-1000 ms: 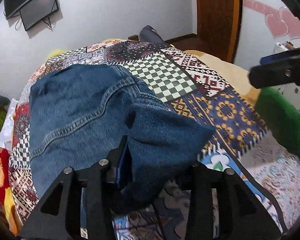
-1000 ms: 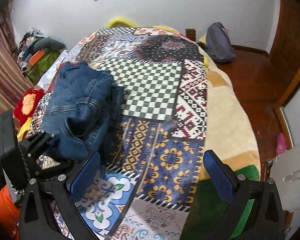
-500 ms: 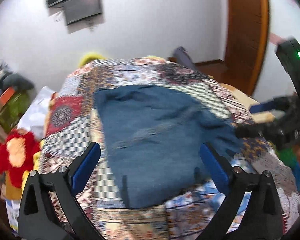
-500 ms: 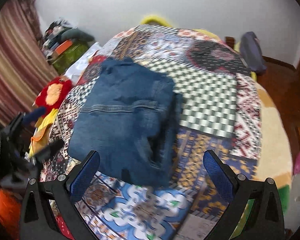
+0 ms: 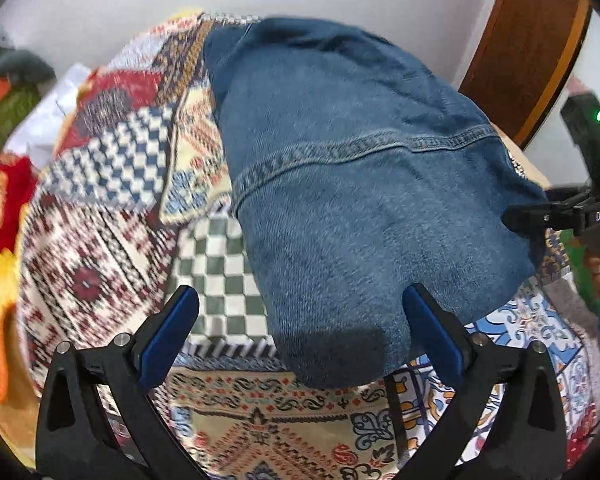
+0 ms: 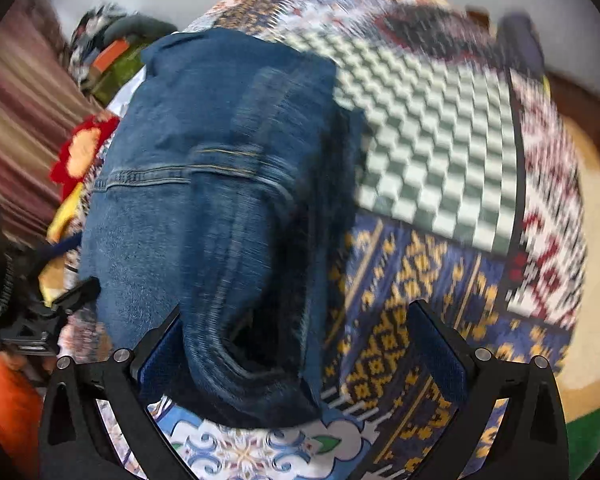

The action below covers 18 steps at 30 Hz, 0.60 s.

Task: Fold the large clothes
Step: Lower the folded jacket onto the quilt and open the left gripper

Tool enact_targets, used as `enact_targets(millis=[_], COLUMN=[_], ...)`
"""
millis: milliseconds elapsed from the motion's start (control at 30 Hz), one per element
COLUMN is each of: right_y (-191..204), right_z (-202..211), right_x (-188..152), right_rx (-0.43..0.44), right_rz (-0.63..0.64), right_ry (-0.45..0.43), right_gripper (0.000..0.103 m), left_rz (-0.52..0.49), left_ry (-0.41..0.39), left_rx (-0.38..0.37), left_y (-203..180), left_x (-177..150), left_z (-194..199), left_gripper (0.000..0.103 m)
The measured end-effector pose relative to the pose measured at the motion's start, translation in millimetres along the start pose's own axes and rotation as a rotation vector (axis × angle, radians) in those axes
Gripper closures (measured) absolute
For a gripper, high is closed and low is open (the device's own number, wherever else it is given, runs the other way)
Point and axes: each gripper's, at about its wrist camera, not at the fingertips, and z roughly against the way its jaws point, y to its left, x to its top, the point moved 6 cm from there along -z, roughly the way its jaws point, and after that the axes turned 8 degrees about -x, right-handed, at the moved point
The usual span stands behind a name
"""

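Observation:
A pair of blue jeans (image 5: 360, 184) lies folded in a thick stack on the patchwork bedspread (image 5: 100, 240). My left gripper (image 5: 300, 332) is open, its blue pads on either side of the stack's near corner without pinching it. My right gripper (image 6: 300, 356) is open too, straddling the folded end of the jeans (image 6: 204, 200), whose rolled edge lies between the fingers. The right gripper's tip (image 5: 532, 216) shows at the jeans' right edge in the left wrist view. The left gripper (image 6: 60, 300) shows at the jeans' left side in the right wrist view.
A red and yellow plush toy (image 6: 80, 152) lies at the bed's left edge. Piled clothes and a green item (image 6: 112, 60) sit beyond it by a striped curtain (image 6: 16, 128). A wooden door (image 5: 520, 60) stands to the right. A beige blanket (image 6: 588, 280) covers the bed's right side.
My left gripper let go of the jeans' corner and opened. Both grippers moved in close over the folded stack, one on each side.

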Motion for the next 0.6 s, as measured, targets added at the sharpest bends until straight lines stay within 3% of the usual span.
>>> enact_targets(millis=[67, 167, 400, 600], right_y=[-12, -17, -9, 4], right_z=[0, 9, 57, 90], right_x=[-6, -11, -9, 18], right_rx=[0.042, 0.029, -0.185, -0.213], right_rz=[-0.047, -0.044, 0.102, 0.134], right_ry=[0.022, 0.009, -0.1, -0.198], right_gripper=[0.0, 0.0, 0.0, 0.0], left_rz=[0.038, 0.018, -0.106, -0.088], left_ry=[0.012, 0.015, 0.01, -0.06], left_rx=[-0.029, -0.024, 0.134, 0.154], left_y=[2, -1, 2, 17], left_x=[-3, -5, -5, 30], left_z=[0, 7, 35, 53], left_gripper=[0.0, 0.0, 0.0, 0.0])
